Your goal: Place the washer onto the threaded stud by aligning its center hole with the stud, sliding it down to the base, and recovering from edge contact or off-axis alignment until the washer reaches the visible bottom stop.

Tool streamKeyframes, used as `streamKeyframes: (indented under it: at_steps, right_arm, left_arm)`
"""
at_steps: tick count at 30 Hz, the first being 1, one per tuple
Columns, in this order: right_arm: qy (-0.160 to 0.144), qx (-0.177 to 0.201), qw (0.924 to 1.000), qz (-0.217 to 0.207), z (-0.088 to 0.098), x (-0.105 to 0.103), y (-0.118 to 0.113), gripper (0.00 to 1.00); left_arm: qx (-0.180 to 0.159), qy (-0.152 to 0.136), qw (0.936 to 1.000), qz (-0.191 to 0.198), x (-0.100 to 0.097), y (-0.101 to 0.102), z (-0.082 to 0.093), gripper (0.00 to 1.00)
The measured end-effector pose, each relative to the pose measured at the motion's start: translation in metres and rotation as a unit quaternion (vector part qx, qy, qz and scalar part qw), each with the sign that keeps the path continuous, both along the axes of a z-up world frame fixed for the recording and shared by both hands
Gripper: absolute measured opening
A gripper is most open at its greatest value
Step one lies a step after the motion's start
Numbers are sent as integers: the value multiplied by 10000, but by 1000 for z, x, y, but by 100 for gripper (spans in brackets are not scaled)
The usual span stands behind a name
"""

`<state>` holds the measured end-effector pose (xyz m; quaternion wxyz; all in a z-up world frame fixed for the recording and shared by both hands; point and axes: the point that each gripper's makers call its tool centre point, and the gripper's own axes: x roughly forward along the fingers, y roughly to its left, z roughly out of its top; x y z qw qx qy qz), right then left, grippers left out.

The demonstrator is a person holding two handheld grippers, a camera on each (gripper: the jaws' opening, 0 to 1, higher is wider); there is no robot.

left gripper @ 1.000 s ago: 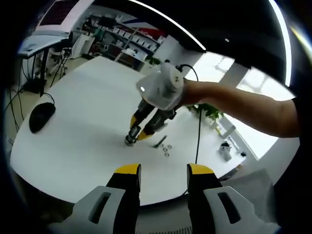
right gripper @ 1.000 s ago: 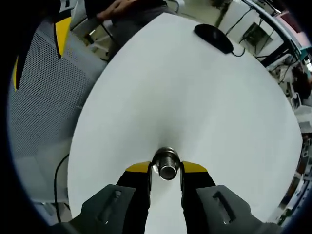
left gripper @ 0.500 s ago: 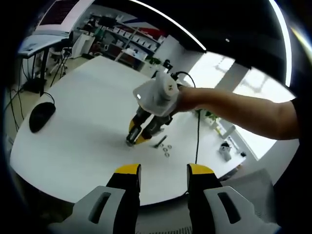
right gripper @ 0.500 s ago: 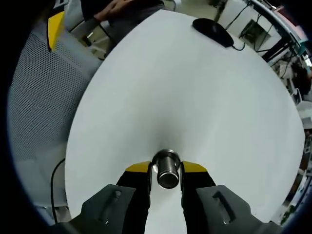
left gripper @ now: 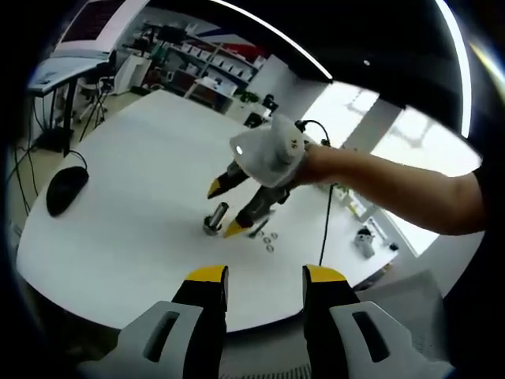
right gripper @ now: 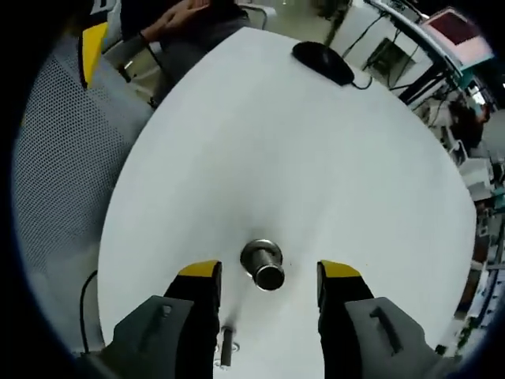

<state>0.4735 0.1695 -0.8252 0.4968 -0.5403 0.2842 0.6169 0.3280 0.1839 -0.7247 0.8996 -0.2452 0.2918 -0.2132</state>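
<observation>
Silver metal shines on the threaded stud [right gripper: 263, 265], which stands upright on its wider round base on the white table [right gripper: 316, 158]. The right gripper [right gripper: 268, 272] sits right over it, its yellow-tipped jaws spread wide with a gap on each side of the stud, gripping nothing. From the left gripper view you can see that same right gripper [left gripper: 223, 208] with one jaw on each side of the stud [left gripper: 215, 219]. The left gripper [left gripper: 257, 276] hangs near the close edge of the table, jaws apart and empty. A few small washers [left gripper: 270, 242] lie flat on the table just right of the stud, beside a dark bolt [left gripper: 259, 230]. To my eye, the next job is fetching one washer. I would pinch it by its outer edge so the hole stays free. Then hold it level, straight above the stud top, and let it down slowly. If the edge catches on the threads, lift a little, straighten it, and try again. A black mouse [left gripper: 66, 188] lies well off to the left.
</observation>
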Motion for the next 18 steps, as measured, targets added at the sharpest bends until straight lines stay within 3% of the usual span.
streamKeyframes:
  at_steps: [6,12,18]
  right_arm:
    - [98,758,9951,-631,32,-7,-12,50]
    - [150,1193,9847,-1263,51,-17,-39,50]
    - [330,1702,9630,-2063,61,-32,-64,50]
  left_arm:
    - [42,9,10000,-44,-1,-1,-1,36]
    - [79,-5,9999,-85,-2,-2,-1,36]
    - [107,-24,9999,-110,-4,-3,-1,36]
